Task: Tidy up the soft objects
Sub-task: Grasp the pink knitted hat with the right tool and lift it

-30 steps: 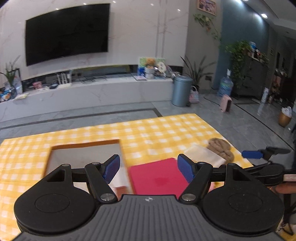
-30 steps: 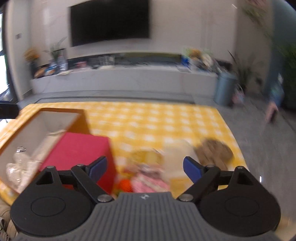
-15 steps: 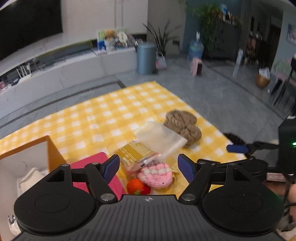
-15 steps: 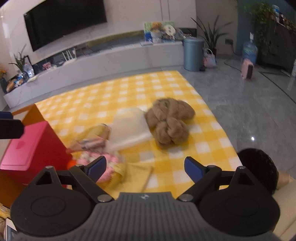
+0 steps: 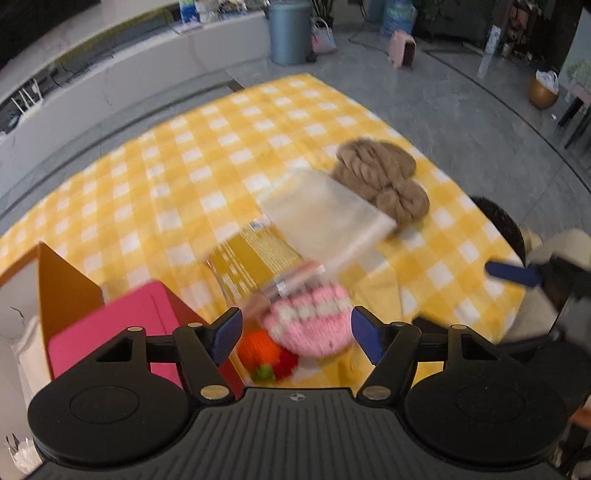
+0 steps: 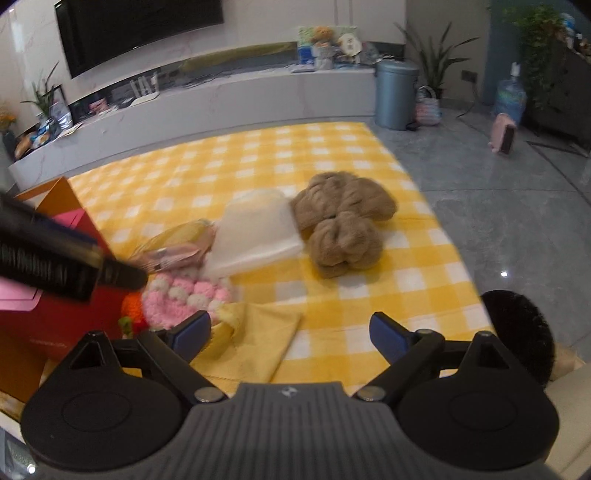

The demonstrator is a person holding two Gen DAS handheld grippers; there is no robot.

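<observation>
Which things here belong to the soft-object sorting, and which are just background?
Job:
pink knitted piece
orange knitted toy
brown yarn bundle
yellow cloth
white packet
open box

Background:
grey bin
television
water bottle

No readable text anywhere

The yellow packet (image 5: pixel 251 266) at the pile's 9 o'clock side carries printed lines, and the red box (image 6: pixel 55 325) bears a small line along its lower face; both are too blurred to make out.
</observation>
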